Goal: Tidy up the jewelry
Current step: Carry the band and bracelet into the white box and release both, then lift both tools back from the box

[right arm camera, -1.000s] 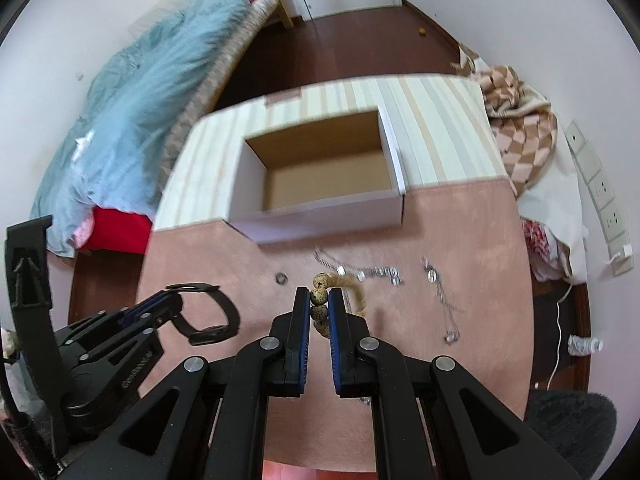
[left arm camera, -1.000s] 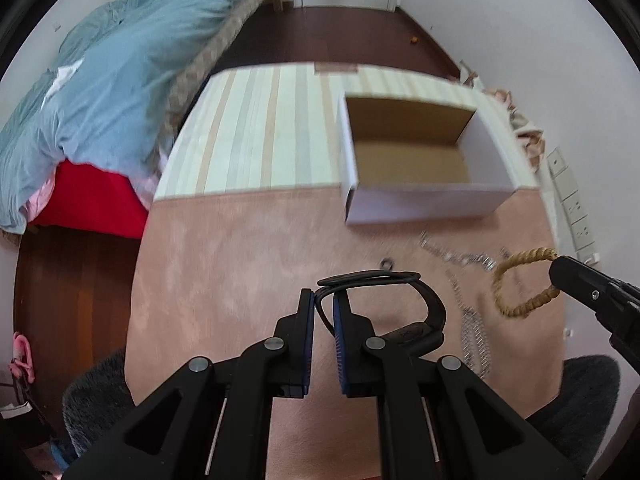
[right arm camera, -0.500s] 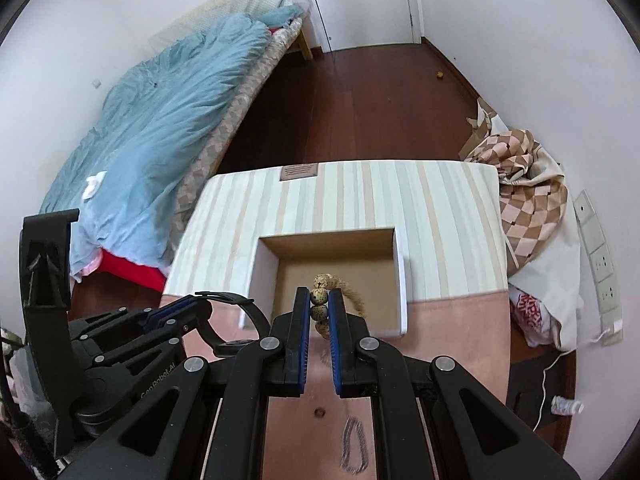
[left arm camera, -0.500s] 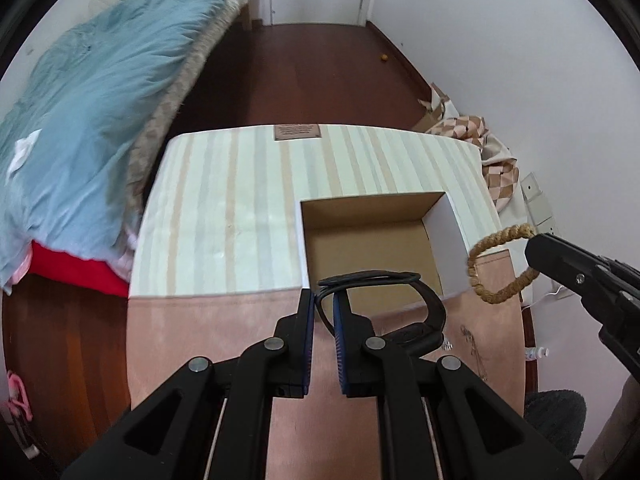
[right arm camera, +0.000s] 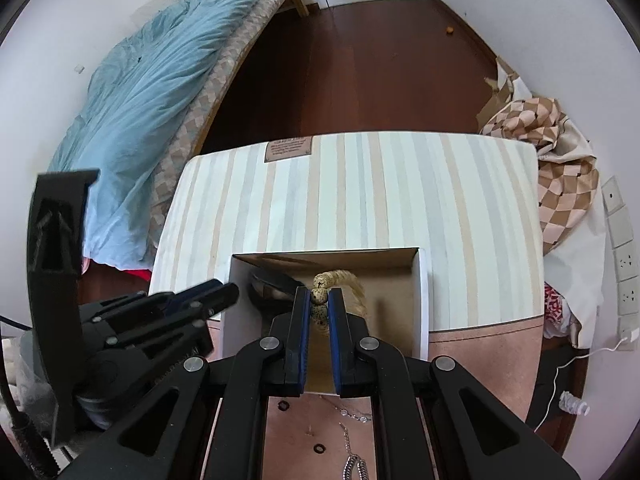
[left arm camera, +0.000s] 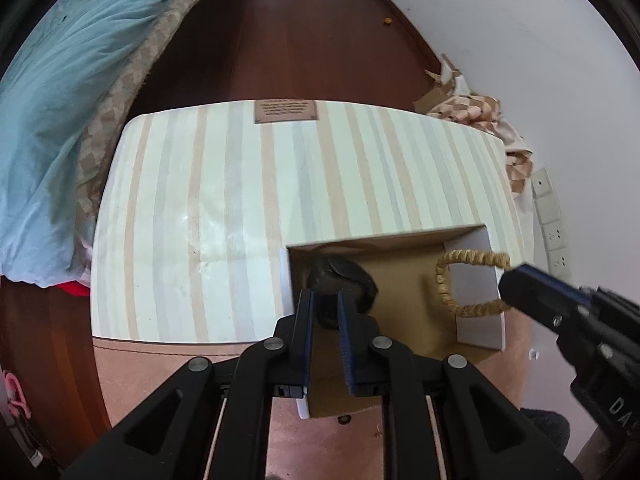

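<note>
Left hand-held gripper (left arm camera: 323, 300), jaws just opening, now above box (left arm camera: 478, 320), bracelet (left arm camera: 340, 280) dropped.

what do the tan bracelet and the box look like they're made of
Tan bracelet: round speckled beads, matte, probably wood or seed; the right gripper pinches it. Box: cardboard, plain brown inside, smooth white outside, thin folded walls.

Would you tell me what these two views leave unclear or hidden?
- Left wrist view: the black band is blurred; the fingers hide its lower part.
- Right wrist view: the pads cover part of the beaded bracelet; the silver chain runs off the bottom edge.
</note>
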Motion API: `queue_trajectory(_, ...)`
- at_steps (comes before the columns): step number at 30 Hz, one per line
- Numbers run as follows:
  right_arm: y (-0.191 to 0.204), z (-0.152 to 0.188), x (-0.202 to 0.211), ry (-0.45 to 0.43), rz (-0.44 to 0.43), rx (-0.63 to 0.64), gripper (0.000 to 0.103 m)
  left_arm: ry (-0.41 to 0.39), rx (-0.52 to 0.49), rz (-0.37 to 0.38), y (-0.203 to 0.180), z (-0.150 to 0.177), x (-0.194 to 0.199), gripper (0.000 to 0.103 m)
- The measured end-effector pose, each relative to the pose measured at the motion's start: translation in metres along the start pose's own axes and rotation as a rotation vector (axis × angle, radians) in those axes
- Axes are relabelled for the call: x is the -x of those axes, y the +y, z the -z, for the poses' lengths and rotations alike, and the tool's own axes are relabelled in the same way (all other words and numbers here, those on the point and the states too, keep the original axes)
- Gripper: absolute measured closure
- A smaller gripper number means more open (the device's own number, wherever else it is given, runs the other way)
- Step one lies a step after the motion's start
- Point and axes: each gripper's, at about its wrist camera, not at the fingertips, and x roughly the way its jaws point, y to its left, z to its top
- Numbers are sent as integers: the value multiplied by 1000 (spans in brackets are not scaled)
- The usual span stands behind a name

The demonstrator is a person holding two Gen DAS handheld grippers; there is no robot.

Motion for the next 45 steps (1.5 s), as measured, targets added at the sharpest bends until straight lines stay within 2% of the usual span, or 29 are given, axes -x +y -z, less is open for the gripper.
queue_trajectory(2,-7,-1,-9,56,-17,-23,93,-12,6,-15,2,-3,6,89)
queue_trajectory(3,-11,0,-14,78,-5,-36,93,-15,6,-24,3,-4,9,75)
queue_trajectory(4,-15,2,-17,92,6,-41,90,-29,8,-44,4,-4,14,47)
queue_trajectory(5,-19,4,-19,100,15,-47,81,-43,12,-59,6,-3,18,30)
queue_trajectory(6,-22,8,-21,105,37,-50,74,-53,15,-70,7,-3,21,9)
queue_trajectory(7,-26,11,-20,102,54,-50,62,-73,15,-83,8,0,27,8)
queue_trajectory(8,-28,16,-18,94,69,-49,54,-82,20,-98,10,1,30,8)
queue_trajectory(9,-30,21,-16,85,90,-43,51,-89,24,-111,11,3,32,8)
queue_trajectory(12,-31,33,-10,54,167,-20,34,-115,31,-165,14,15,37,6)
queue_trajectory(14,-28,40,-8,31,223,7,15,-143,36,-196,15,28,39,0)
queue_trajectory(16,-27,47,-7,16,266,26,6,-159,41,-219,16,38,39,0)
queue_trajectory(19,-22,60,-8,1,313,55,6,-160,47,-250,16,55,35,0)
queue_trajectory(28,-16,83,10,-52,326,58,6,-183,83,-280,13,90,50,0)
queue_trajectory(35,-4,103,54,-145,327,66,6,-249,78,-310,3,114,85,0)
queue_trajectory(45,14,134,126,-256,307,68,6,-345,48,-289,-12,146,141,0)
